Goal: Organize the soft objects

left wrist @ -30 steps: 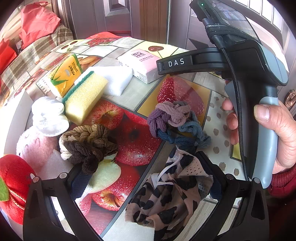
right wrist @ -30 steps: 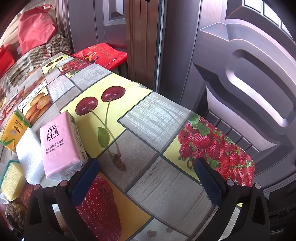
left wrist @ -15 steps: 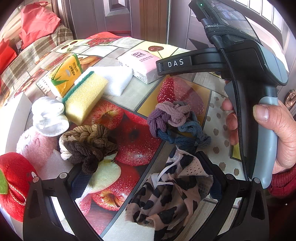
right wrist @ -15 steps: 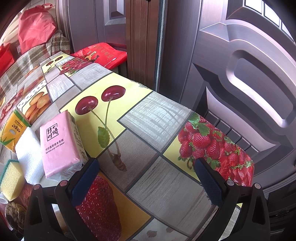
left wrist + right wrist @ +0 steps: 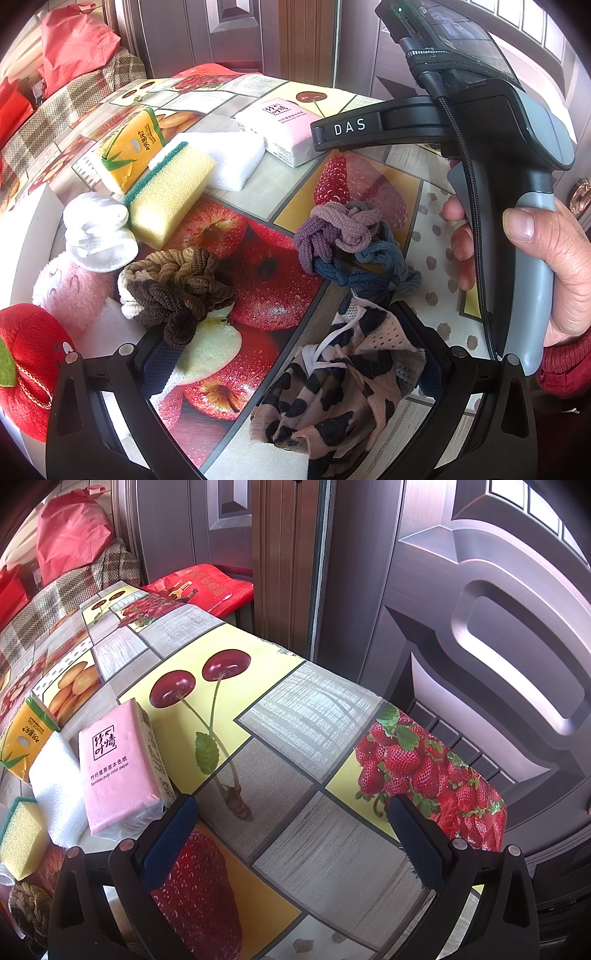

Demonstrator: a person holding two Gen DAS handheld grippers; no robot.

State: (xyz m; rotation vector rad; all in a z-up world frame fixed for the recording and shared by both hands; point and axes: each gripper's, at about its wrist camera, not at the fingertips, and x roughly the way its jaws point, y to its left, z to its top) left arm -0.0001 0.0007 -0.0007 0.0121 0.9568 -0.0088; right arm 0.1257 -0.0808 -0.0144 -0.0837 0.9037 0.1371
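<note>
My left gripper (image 5: 291,350) is open above the fruit-print tablecloth (image 5: 273,192); a leopard-print mesh cloth (image 5: 332,380) lies between its fingers, against the right one. Beyond it lie a purple-and-blue hair-tie bundle (image 5: 347,240) and a brown hair-tie bundle (image 5: 177,284). Further left are a white rolled sock (image 5: 98,229), a pink plush (image 5: 70,288) and a red plush (image 5: 26,365). My right gripper (image 5: 291,834) is open and empty over the table; its body (image 5: 517,147) shows at the right of the left wrist view.
A yellow sponge (image 5: 166,192), white foam block (image 5: 229,162), yellow tissue pack (image 5: 129,147) and pink tissue pack (image 5: 118,764) lie at the back. A white box edge (image 5: 22,236) is at left. The table edge and a dark door (image 5: 480,627) lie ahead of the right gripper.
</note>
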